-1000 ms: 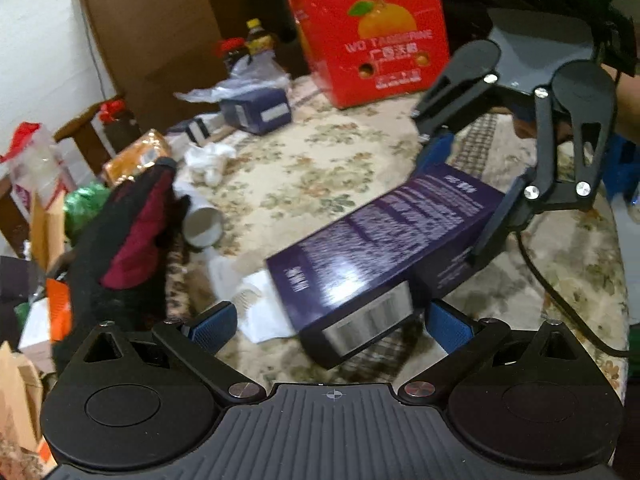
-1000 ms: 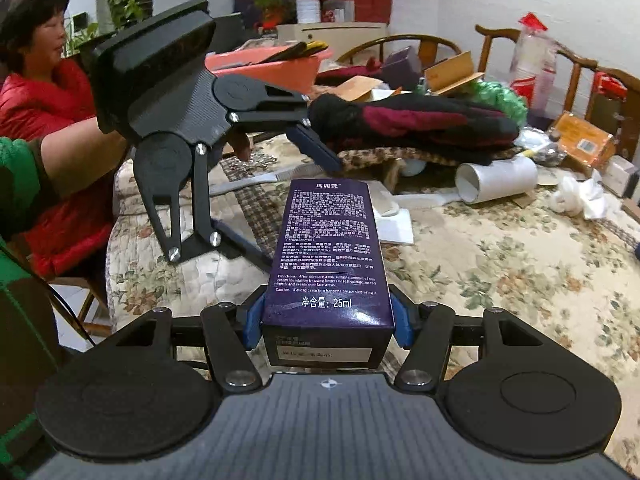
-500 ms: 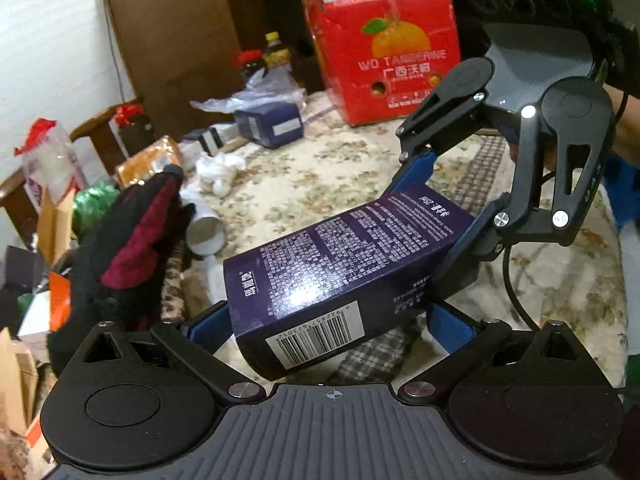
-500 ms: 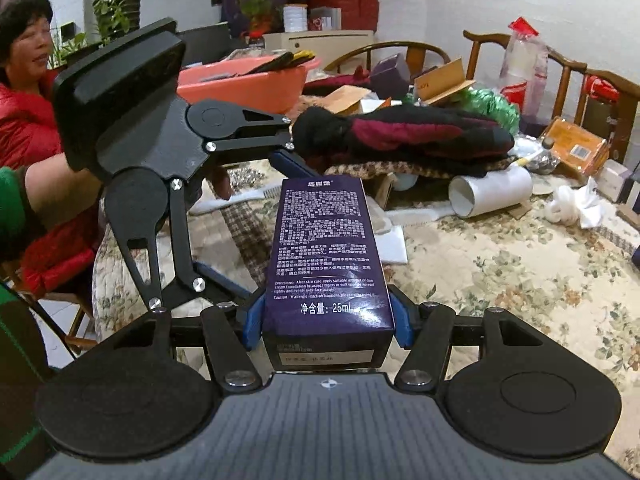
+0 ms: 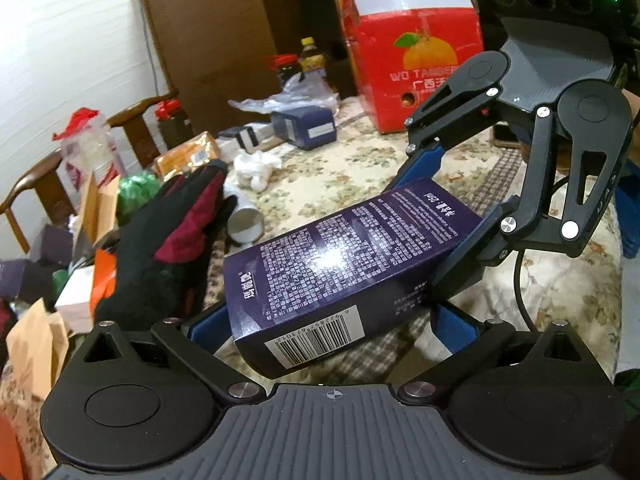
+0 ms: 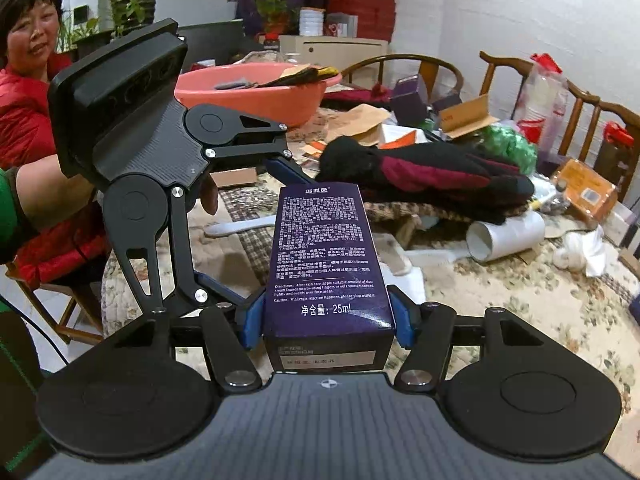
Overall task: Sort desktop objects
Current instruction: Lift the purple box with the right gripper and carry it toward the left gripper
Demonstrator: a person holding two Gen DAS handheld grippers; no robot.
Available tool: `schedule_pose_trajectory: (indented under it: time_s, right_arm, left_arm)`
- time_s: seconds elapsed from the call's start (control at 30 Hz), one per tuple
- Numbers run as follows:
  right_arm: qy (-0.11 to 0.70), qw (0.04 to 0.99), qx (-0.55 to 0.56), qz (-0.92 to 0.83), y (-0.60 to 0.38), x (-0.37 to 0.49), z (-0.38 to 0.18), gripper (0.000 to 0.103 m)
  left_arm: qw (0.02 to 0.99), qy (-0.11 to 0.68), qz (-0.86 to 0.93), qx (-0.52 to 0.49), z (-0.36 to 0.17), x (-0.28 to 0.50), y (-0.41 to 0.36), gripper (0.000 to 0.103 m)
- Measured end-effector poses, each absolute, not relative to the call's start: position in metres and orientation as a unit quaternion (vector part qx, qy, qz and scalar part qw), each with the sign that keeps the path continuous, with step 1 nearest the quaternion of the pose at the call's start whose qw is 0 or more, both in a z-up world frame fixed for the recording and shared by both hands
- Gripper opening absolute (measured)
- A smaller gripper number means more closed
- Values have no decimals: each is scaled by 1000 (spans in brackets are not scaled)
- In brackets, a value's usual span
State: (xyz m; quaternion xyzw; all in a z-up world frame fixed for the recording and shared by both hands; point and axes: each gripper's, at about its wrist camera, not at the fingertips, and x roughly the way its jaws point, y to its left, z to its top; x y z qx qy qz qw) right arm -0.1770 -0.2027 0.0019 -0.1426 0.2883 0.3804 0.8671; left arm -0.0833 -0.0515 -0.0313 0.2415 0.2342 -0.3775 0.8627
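Note:
A long dark purple carton (image 5: pixel 348 256) with white print and a barcode is held in the air above the floral tablecloth (image 5: pixel 340 176). My right gripper (image 6: pixel 326 320) is shut on one end of the purple carton (image 6: pixel 324 264); it also shows in the left wrist view (image 5: pixel 440 224). My left gripper (image 5: pixel 328 328) is open, its blue pads on either side of the carton's barcode end, not pressing it. In the right wrist view the left gripper (image 6: pixel 256 228) sits at the carton's far end.
A black and maroon glove (image 5: pixel 172 232) lies left, by a white tube (image 5: pixel 246 220) and crumpled tissue (image 5: pixel 256 168). A red orange carton (image 5: pixel 408 52) and another purple box (image 5: pixel 306 126) stand at the back. A pink basin (image 6: pixel 256 88) and a seated person (image 6: pixel 28 80) show beyond.
The right gripper has lifted the purple carton off the table and brought its barcode end between the left gripper's open pads.

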Motion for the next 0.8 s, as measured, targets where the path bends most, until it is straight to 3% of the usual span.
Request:
schedule_pose_trajectory:
  time_s: [0.8]
  right_arm:
    - [287,848,-174,411,-155,-168,13,66]
  left_arm:
    - [883,231,-346,218,-25,-95,-5,103]
